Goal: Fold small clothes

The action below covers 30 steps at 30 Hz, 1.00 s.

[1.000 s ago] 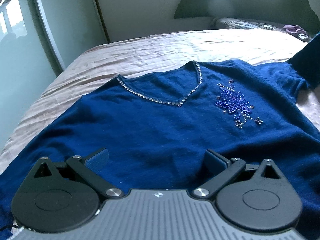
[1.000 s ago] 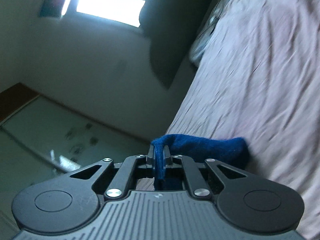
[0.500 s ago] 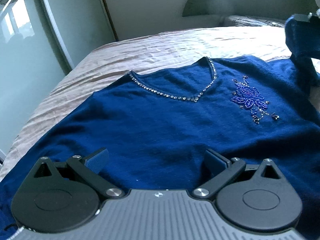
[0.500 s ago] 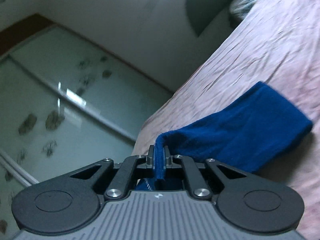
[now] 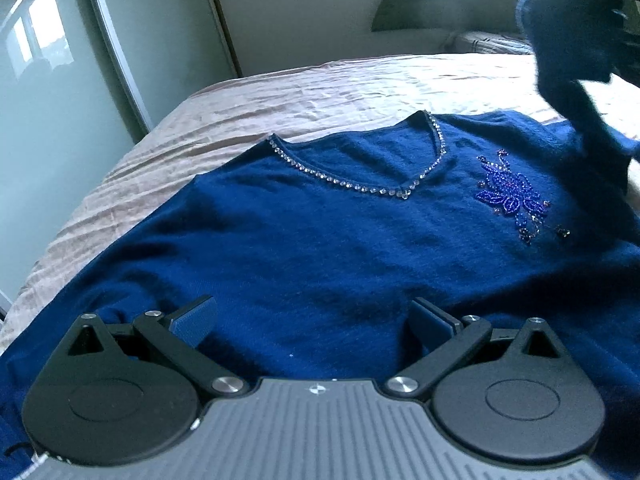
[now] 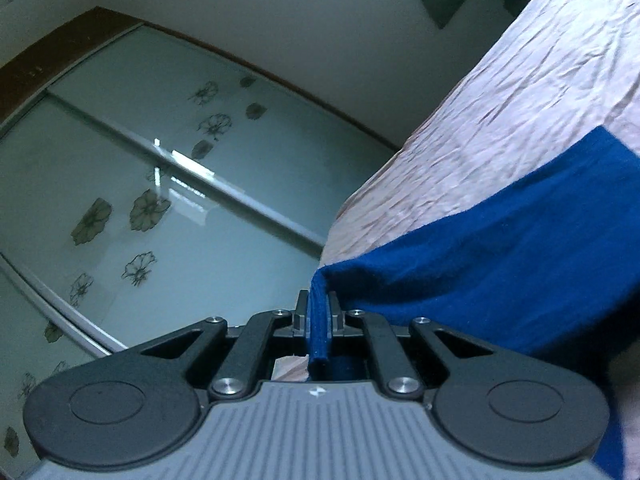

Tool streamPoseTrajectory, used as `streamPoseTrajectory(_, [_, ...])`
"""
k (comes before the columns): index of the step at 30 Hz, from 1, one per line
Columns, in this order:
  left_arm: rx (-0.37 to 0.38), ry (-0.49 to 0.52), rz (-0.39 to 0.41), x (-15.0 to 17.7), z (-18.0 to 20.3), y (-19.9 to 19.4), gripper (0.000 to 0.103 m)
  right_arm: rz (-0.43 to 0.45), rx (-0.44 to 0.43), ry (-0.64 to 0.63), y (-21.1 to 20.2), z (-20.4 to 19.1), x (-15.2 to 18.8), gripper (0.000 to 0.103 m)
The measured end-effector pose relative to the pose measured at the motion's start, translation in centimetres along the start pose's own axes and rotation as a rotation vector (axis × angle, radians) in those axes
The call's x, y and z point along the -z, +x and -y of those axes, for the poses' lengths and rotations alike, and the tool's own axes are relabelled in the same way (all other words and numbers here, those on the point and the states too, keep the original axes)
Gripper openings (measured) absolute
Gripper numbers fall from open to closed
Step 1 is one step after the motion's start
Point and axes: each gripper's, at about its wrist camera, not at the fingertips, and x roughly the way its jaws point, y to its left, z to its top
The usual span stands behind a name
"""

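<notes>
A dark blue V-neck sweater (image 5: 320,232) with a rhinestone neckline (image 5: 360,186) and a beaded flower (image 5: 512,196) lies face up on the bed. My left gripper (image 5: 316,320) is open just above its lower front. My right gripper (image 6: 318,312) is shut on the cuff of the sweater's sleeve (image 6: 500,264) and holds it lifted above the bed. In the left wrist view the lifted sleeve (image 5: 568,52) and right gripper show blurred at the top right.
A crumpled beige bedsheet (image 5: 320,88) covers the bed. A wardrobe with frosted sliding doors and flower prints (image 5: 80,80) stands to the left, close to the bed's edge. A pillow (image 5: 488,42) lies by the headboard wall.
My right gripper has lifted the sleeve higher and swung it toward the sweater's body; more sleeve hangs in its view. My left gripper has drifted slightly and stays open.
</notes>
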Motion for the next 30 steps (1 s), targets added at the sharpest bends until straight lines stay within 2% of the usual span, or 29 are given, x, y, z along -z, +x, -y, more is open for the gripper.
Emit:
streamPoseTrajectory(18, [-0.030, -0.023, 0.011, 0.7, -2.3, -0.6, 0.103, -0.146, -0.046, 0.004, 6.7, -1.5, 3.0, 0.007])
streamPoseTrajectory(30, [-0.149, -0.075, 0.038, 2.3, -6.7, -3.0, 0.103, -0.266, -0.027, 0.017, 13.2, -1.6, 5.5, 0.008])
